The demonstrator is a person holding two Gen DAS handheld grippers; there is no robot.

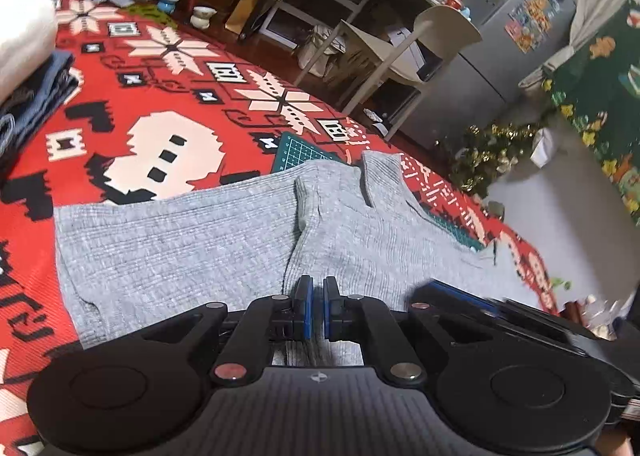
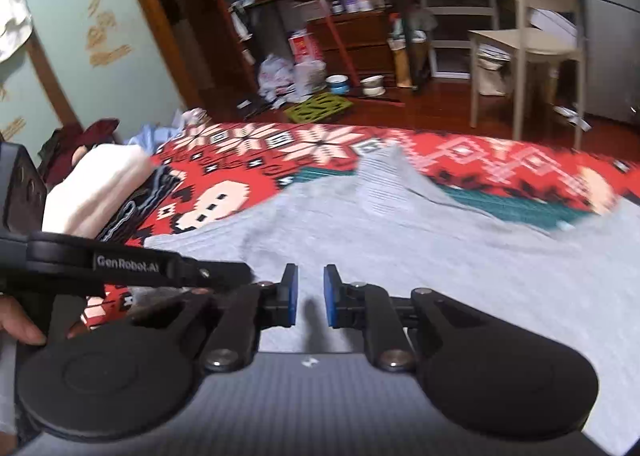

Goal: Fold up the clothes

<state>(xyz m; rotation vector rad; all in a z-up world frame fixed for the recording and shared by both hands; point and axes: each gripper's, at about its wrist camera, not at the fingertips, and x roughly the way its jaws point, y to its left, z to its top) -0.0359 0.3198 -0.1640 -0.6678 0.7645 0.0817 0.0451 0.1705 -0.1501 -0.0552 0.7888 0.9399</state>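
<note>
A grey ribbed sweater (image 1: 192, 252) lies spread on the red patterned blanket (image 1: 120, 103), its collar (image 1: 380, 175) pointing away from me. A folded edge runs down its middle to my left gripper (image 1: 318, 296), whose blue pads are shut with a pinch of the grey knit between them. In the right wrist view the sweater (image 2: 440, 256) fills the foreground. My right gripper (image 2: 311, 296) hovers over it, its pads a little apart with nothing between them. The left gripper (image 2: 224, 272) reaches in from the left, held by a hand (image 2: 20, 328). The right gripper (image 1: 460, 292) shows as a blur at the sweater's right side.
A stack of folded clothes (image 2: 100, 183), white on top of dark denim, sits at the blanket's left edge. A green cutting mat (image 1: 300, 151) pokes out from under the sweater. Beyond the bed stand a beige chair (image 2: 532, 39), a cluttered desk and a fridge (image 1: 520, 23).
</note>
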